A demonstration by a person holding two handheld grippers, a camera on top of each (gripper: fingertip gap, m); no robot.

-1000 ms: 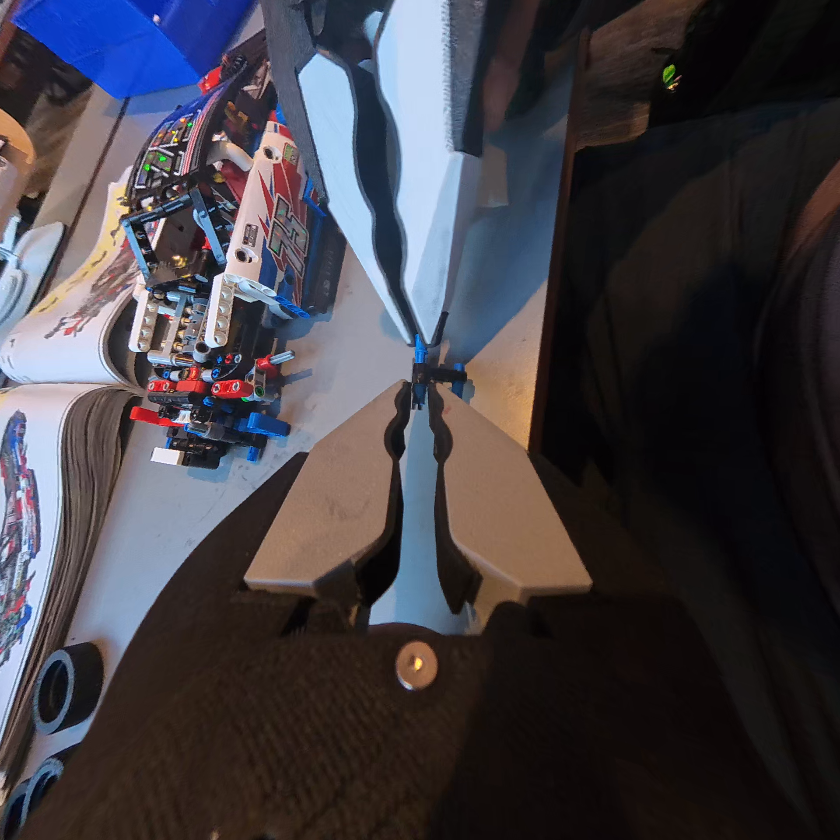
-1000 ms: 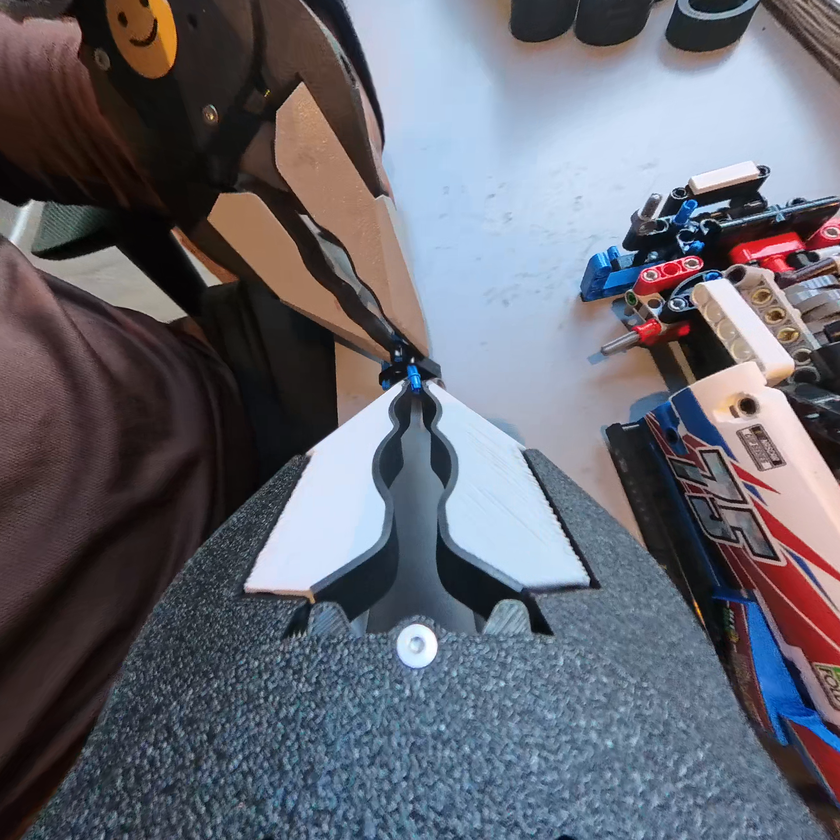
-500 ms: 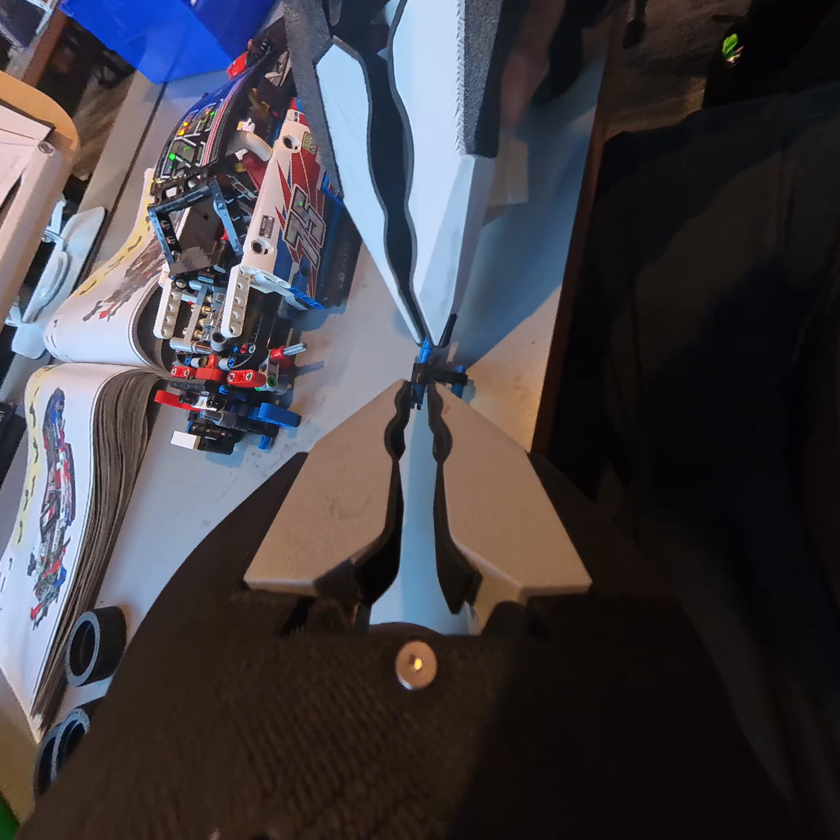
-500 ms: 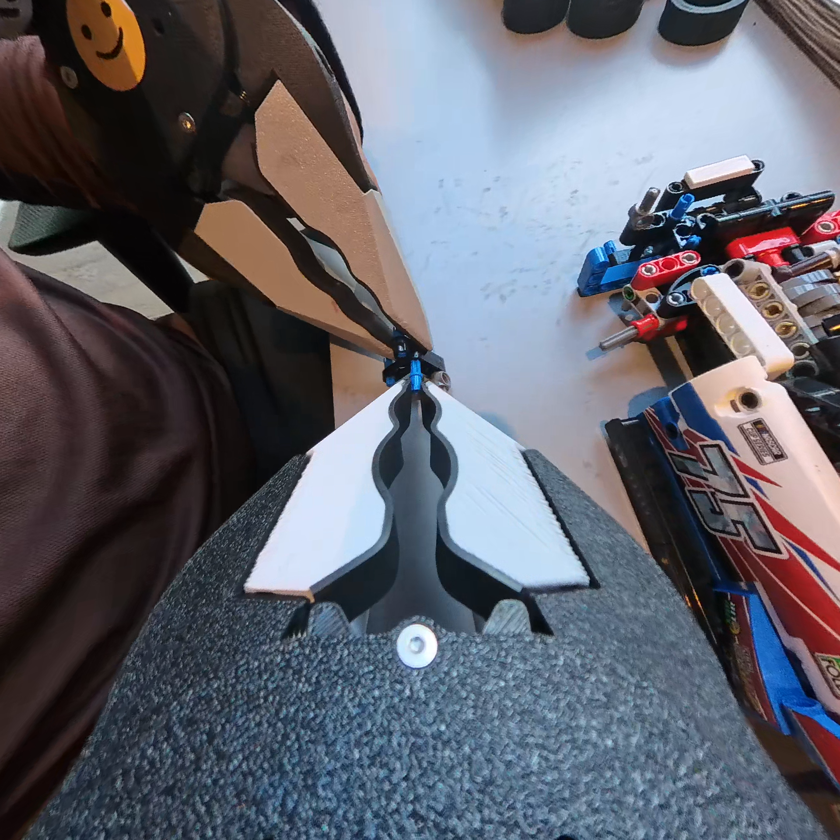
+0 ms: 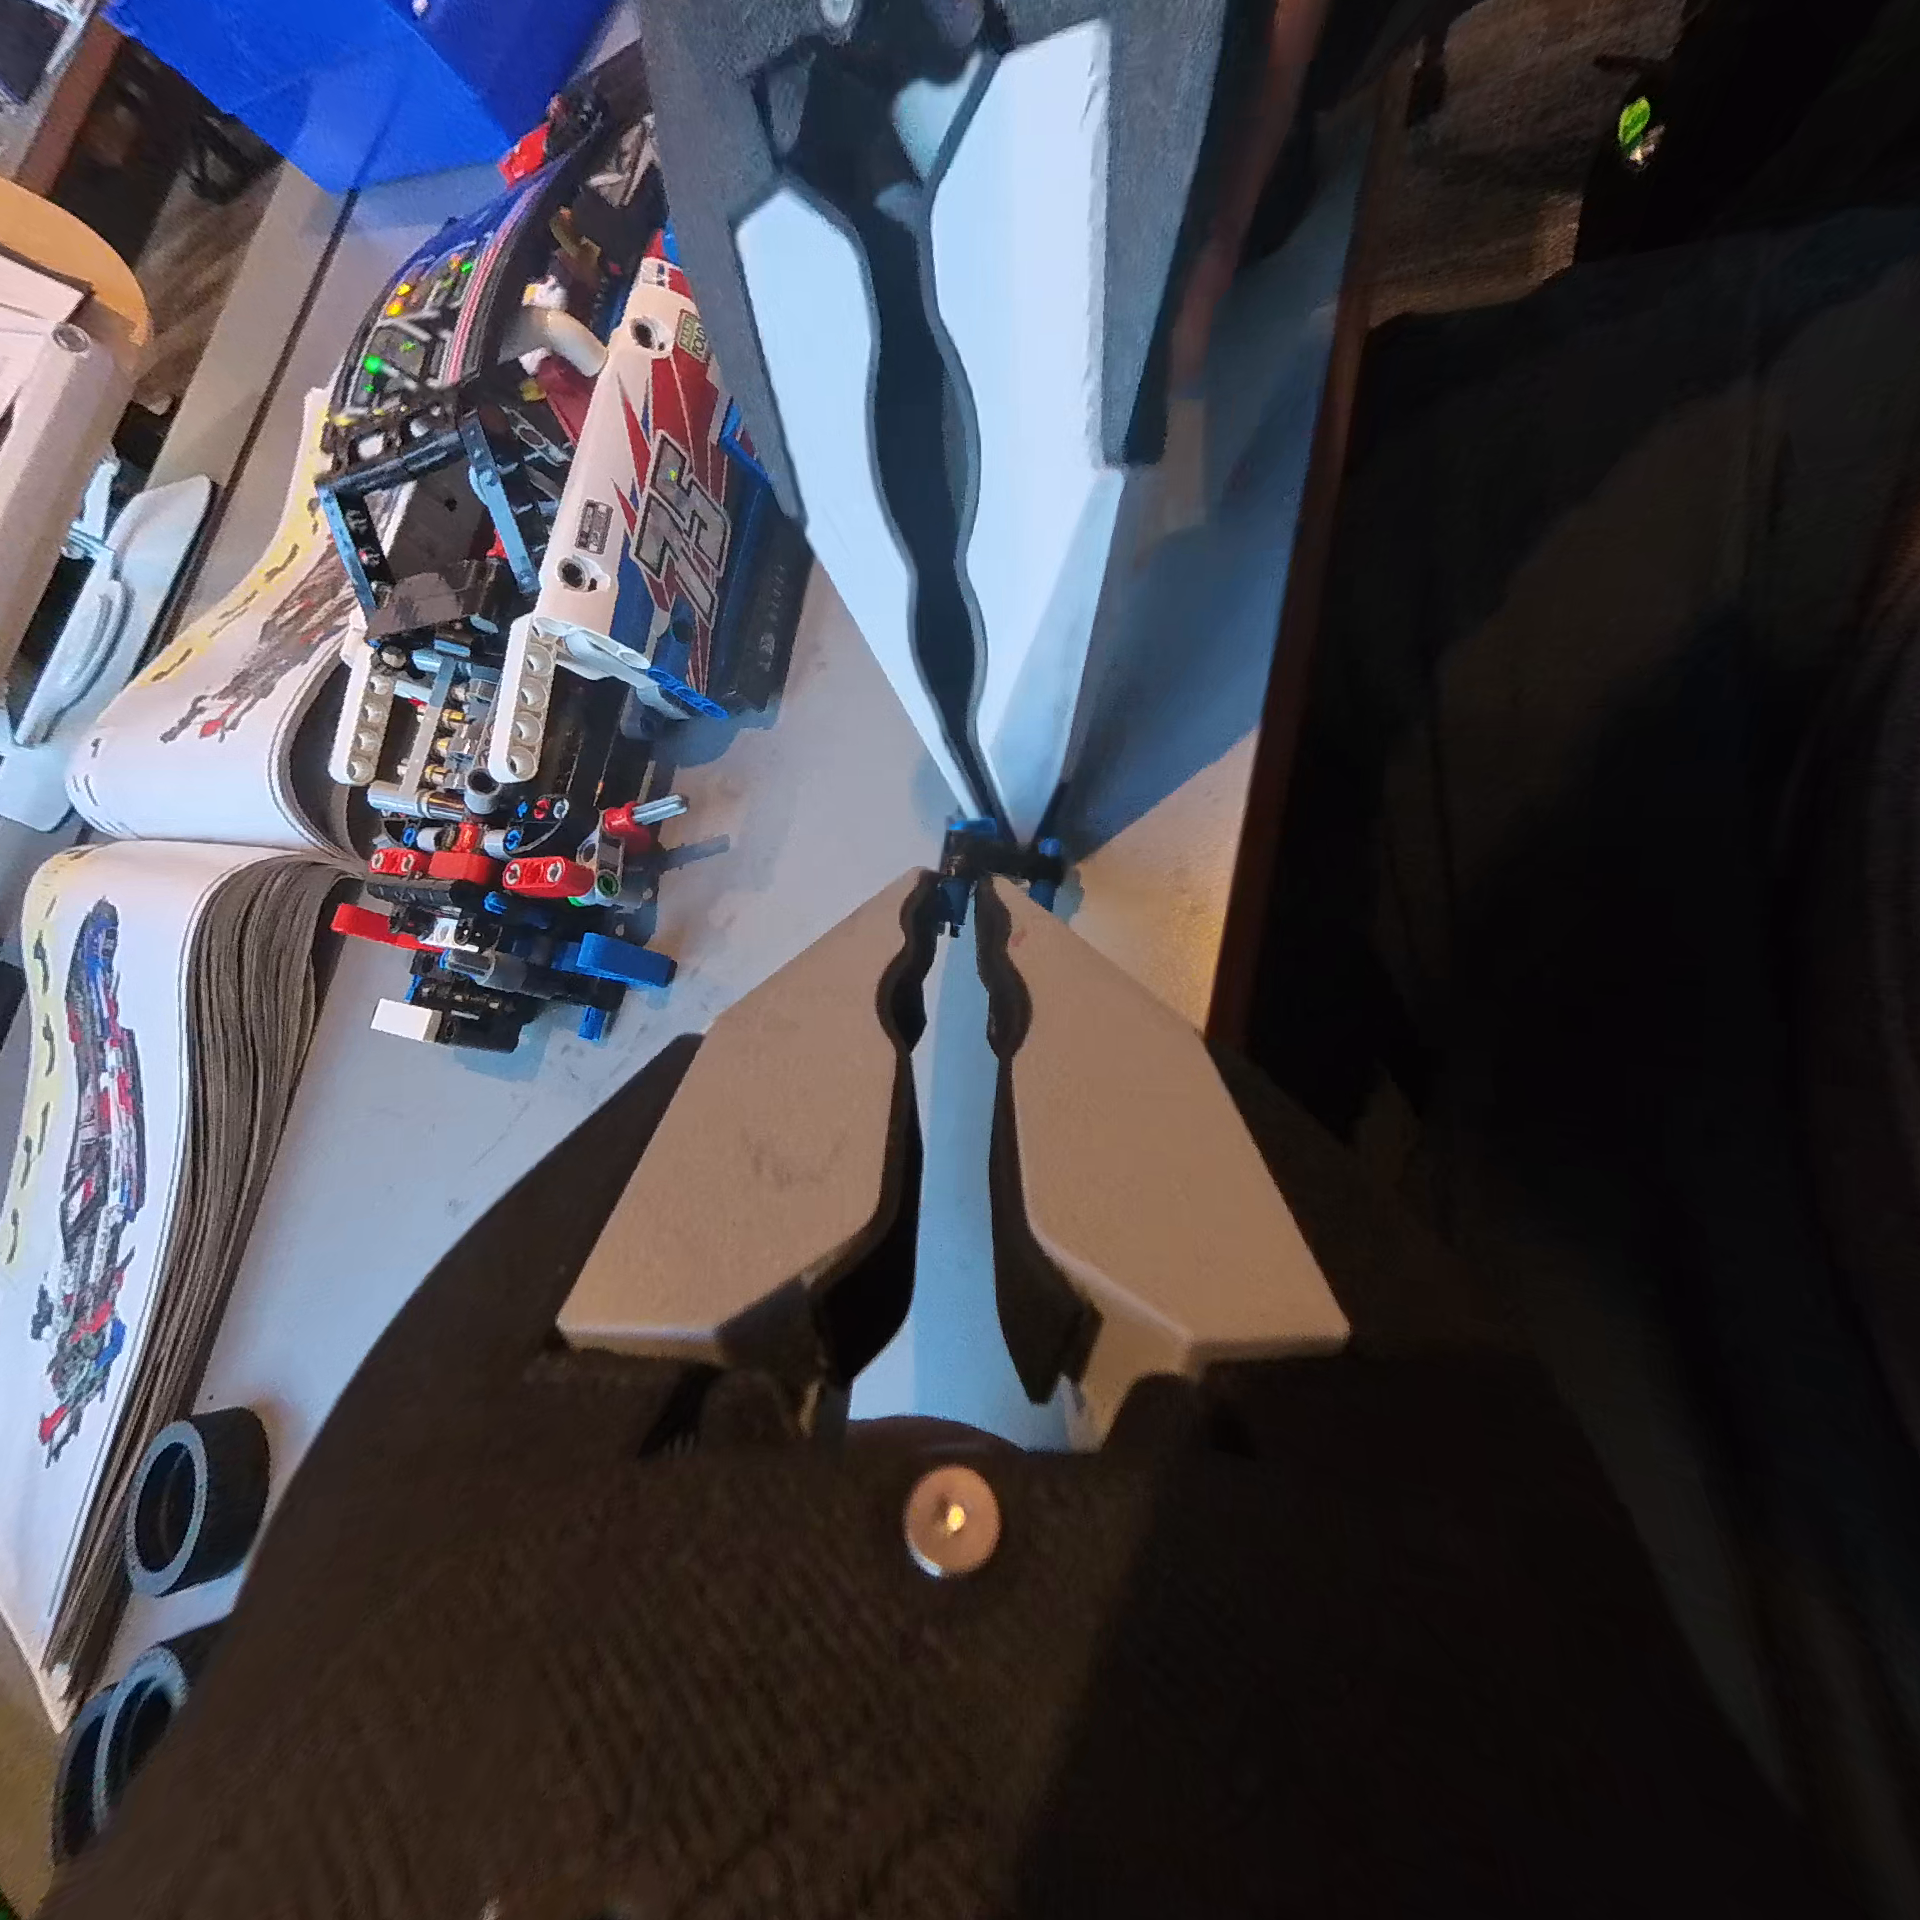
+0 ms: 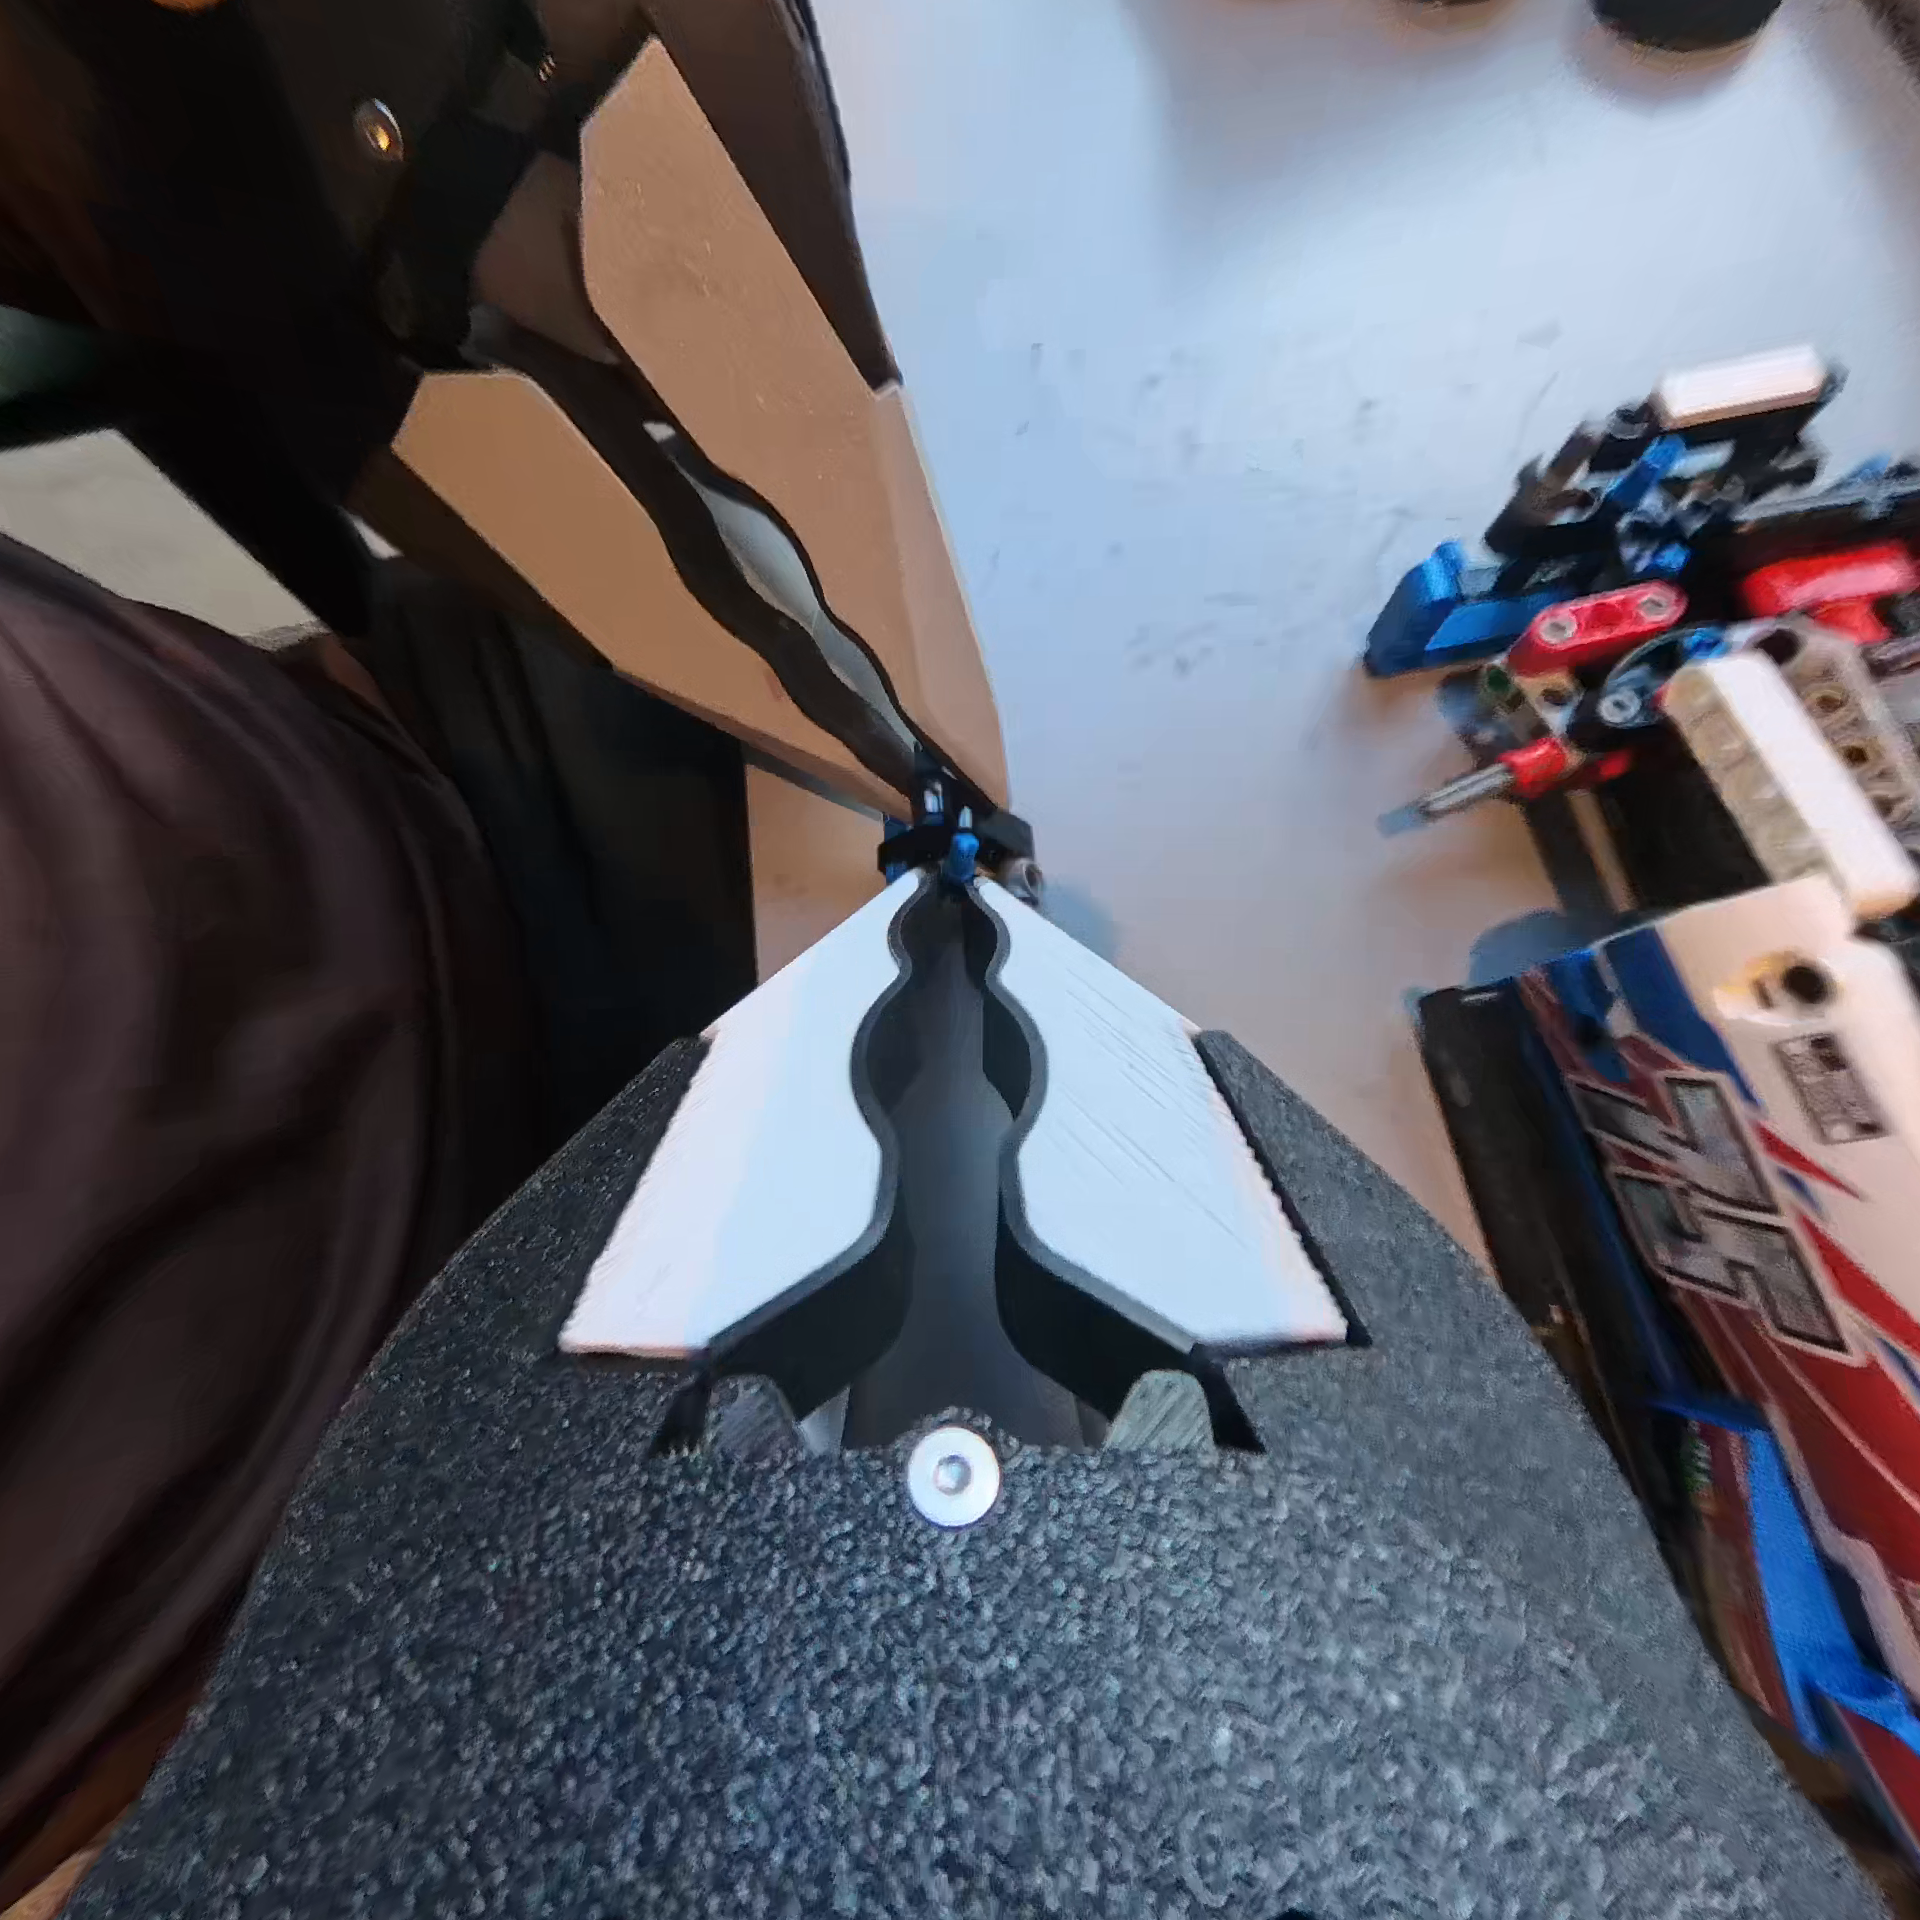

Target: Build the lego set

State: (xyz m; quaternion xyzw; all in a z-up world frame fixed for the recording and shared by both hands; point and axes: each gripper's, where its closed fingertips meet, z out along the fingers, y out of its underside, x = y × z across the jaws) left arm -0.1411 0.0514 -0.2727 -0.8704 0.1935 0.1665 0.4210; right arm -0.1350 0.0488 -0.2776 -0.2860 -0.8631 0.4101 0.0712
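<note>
My left gripper (image 5: 961, 896), with grey fingers, is shut on a small black connector with blue pins (image 5: 1000, 857), held above the table near its front edge. My right gripper (image 6: 951, 885), with white fingers, is shut on a blue pin (image 6: 962, 854) that meets the black connector (image 6: 951, 834). The two grippers stand tip to tip. The right gripper (image 5: 992, 816) comes down from the top of the left wrist view. The left gripper (image 6: 940, 798) comes in from the upper left of the right wrist view. The part-built lego car (image 5: 582, 582) lies on the table to the side; it also shows in the right wrist view (image 6: 1714, 935).
An open instruction booklet (image 5: 94, 1143) lies left of the car, with black tyres (image 5: 192, 1496) beside it. A blue bin (image 5: 343, 73) stands at the back. The table's edge (image 5: 1242, 883) runs just right of the grippers. A person's brown sleeve (image 6: 208, 1039) fills the left. My left and right fingertips are right by each other.
Both grippers have stayed tip to tip on the small piece. The pair has shifted and tilted a little, so the car sits farther right in the right wrist view, which is blurred.
</note>
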